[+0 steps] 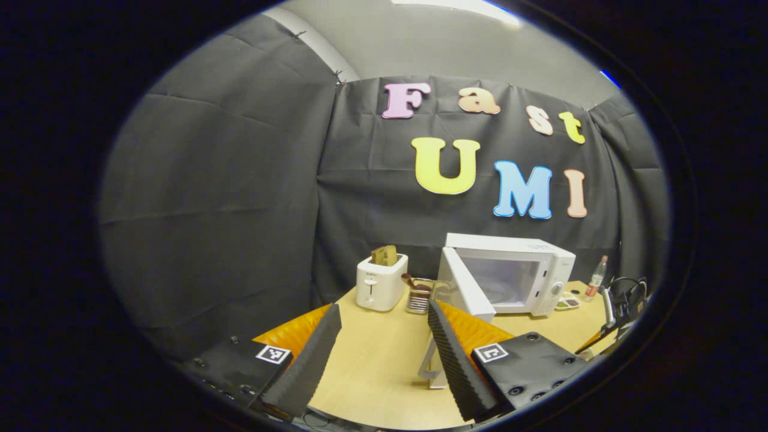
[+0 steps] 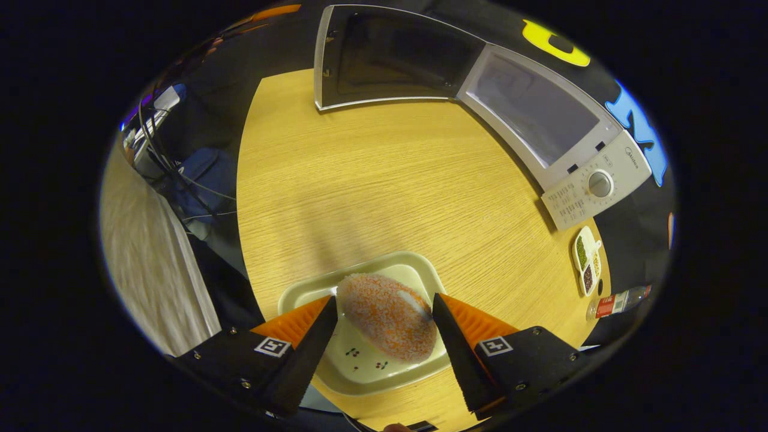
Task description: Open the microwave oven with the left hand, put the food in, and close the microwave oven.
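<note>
The white microwave (image 1: 510, 273) stands at the back of the wooden table with its door (image 1: 465, 288) swung open to the left. My left gripper (image 1: 384, 307) hangs open in front of it, well short of the door, with nothing between its fingers. In the right gripper view the open door (image 2: 384, 57) and the cavity (image 2: 531, 111) lie far ahead. A breaded oval piece of food (image 2: 387, 315) lies on a cream tray (image 2: 372, 262) at the table's near edge. My right gripper (image 2: 384, 301) is open, with one finger on either side of the food.
A white toaster (image 1: 381, 282) with bread and a utensil holder (image 1: 420, 295) stand left of the microwave. To its right are a small divided dish (image 2: 587, 261) and a bottle (image 2: 618, 302). Cables (image 2: 174, 174) hang beyond the table's left edge.
</note>
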